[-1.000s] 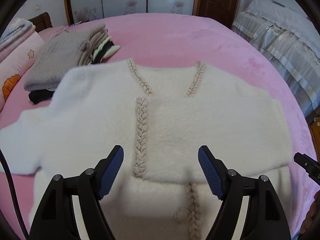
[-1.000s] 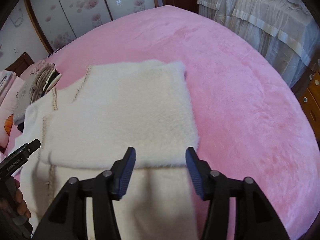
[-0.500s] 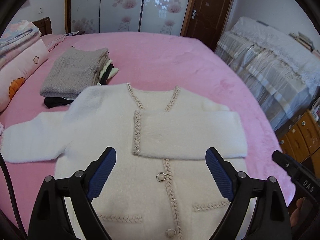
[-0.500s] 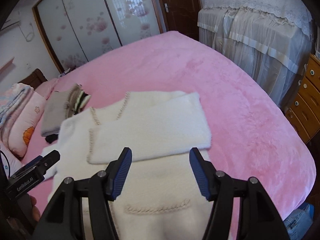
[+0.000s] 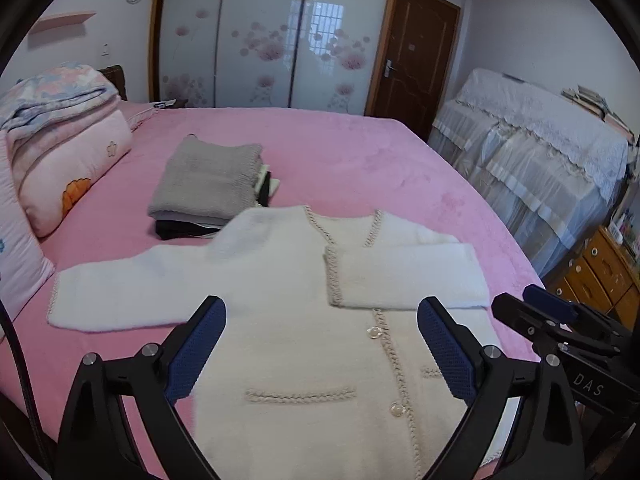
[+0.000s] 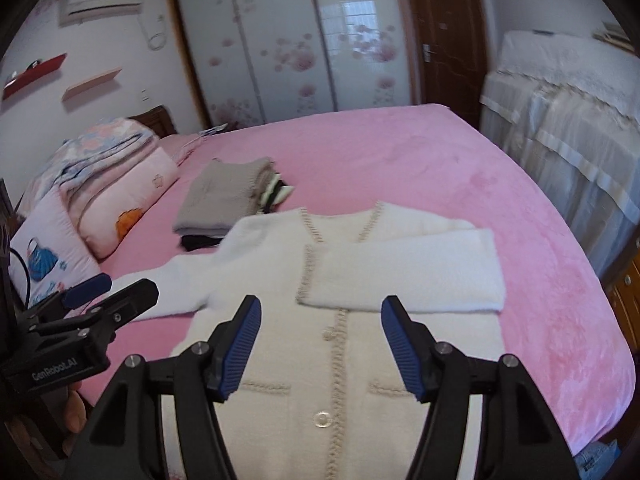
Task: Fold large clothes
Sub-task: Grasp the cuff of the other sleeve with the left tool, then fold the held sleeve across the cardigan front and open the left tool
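Spread flat on the pink bed (image 5: 360,152), the white cardigan (image 5: 304,344) lies front up near the bed's near edge, its hem toward the cameras and its neckline toward the middle of the bed. One sleeve is folded across the chest (cuff reaching the braided placket), while the other sleeve (image 5: 120,296) stretches straight out toward the pillow side. Above the garment's lower half, the left gripper (image 5: 320,348) hangs with its blue pads spreading wider, nothing between them. Beside it, the right gripper (image 6: 320,344) hangs clear of the fabric too, jaws parted and empty. Just beyond the cardigan's outstretched shoulder sits a stack of folded clothes (image 5: 208,184), grey knit on top. Pillows and a rolled quilt (image 5: 60,148) line the bed's head end.
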`<state>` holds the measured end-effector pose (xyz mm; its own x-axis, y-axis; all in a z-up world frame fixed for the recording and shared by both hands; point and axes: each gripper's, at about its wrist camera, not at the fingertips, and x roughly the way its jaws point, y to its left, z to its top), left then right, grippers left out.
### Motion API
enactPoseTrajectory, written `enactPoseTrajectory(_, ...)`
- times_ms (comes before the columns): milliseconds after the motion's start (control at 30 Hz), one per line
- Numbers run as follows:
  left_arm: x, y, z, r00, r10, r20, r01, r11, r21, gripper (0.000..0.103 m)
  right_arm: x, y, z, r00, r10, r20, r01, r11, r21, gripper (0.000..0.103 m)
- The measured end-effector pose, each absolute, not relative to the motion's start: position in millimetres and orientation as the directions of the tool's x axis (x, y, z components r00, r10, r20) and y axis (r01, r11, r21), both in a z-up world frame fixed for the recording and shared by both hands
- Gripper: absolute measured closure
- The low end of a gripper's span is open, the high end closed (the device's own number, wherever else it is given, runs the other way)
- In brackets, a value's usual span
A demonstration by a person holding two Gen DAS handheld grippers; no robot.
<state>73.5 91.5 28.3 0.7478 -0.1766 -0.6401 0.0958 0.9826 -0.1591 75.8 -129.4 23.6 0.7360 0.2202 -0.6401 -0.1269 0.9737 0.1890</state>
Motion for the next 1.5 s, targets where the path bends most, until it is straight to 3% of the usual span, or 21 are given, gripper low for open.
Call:
enactPoseTrajectory(333, 73, 247, 0, 0.720, -0.062, -0.692, -0.112, 0.973, -0.204, 0.007, 98, -12, 20, 0.736, 0.275, -0.618, -0.287, 0.954, 0.082, 0.040)
enactPoseTrajectory(500, 88, 322, -45, 0.655, -0.095, -0.750, -0.171, 0.948, -0.270, 0.007, 123, 49, -5, 0.711, 0.270, -0.649, -0.332, 0.943, 0.029, 0.040)
enactPoseTrajectory(767, 129, 415, -133, 0.578, -0.172, -0.798, -0.277, 0.878, -0.390, 0.007, 180, 124, -73, 0.596, 0.313, -0.740, -0.383, 0.920, 0.081, 0.040)
enactPoseTrajectory(833, 140, 434, -156, 0.566, -0.197, -0.800, -0.315, 0.846, -0.431, 0.009, 193, 138, -91, 0.577, 0.307, -0.757, -0.385, 0.919, 0.079, 0.040)
enactPoseTrajectory(1000, 163, 481, -214, 0.515, -0.255, -0.818, -0.434, 0.745, -0.506, 0.026, 216, 160, -123, 0.526, 0.315, -0.790, -0.391, 0.914, 0.104, 0.040)
enactPoseTrajectory(1200, 184, 505, -258, 0.477, -0.259, -0.840, -0.531, 0.677, -0.510, 0.027, 225, 160, -142, 0.509, 0.318, -0.800, -0.391, 0.913, 0.115, 0.040)
enactPoseTrajectory(1367, 199, 500, -262, 0.502, -0.155, -0.851, -0.550, 0.702, -0.452, 0.028, 232, 151, -153, 0.502, 0.308, -0.808, -0.369, 0.922, 0.122, 0.040)
enactPoseTrajectory(1400, 201, 497, -258, 0.505, -0.101, -0.857, -0.561, 0.716, -0.415, 0.055, 234, 149, -154, 0.499, 0.306, -0.811, -0.364, 0.923, 0.124, 0.040)
enactPoseTrajectory(1467, 206, 489, -247, 0.507, 0.011, -0.862, -0.578, 0.746, -0.330, 0.089, 235, 140, -156, 0.495, 0.303, -0.815, -0.353, 0.927, 0.130, 0.040)
enactPoseTrajectory(1500, 209, 486, -242, 0.510, 0.043, -0.859, -0.588, 0.746, -0.312, 0.092, 234, 135, -156, 0.494, 0.303, -0.815, -0.349, 0.928, 0.133, 0.040)
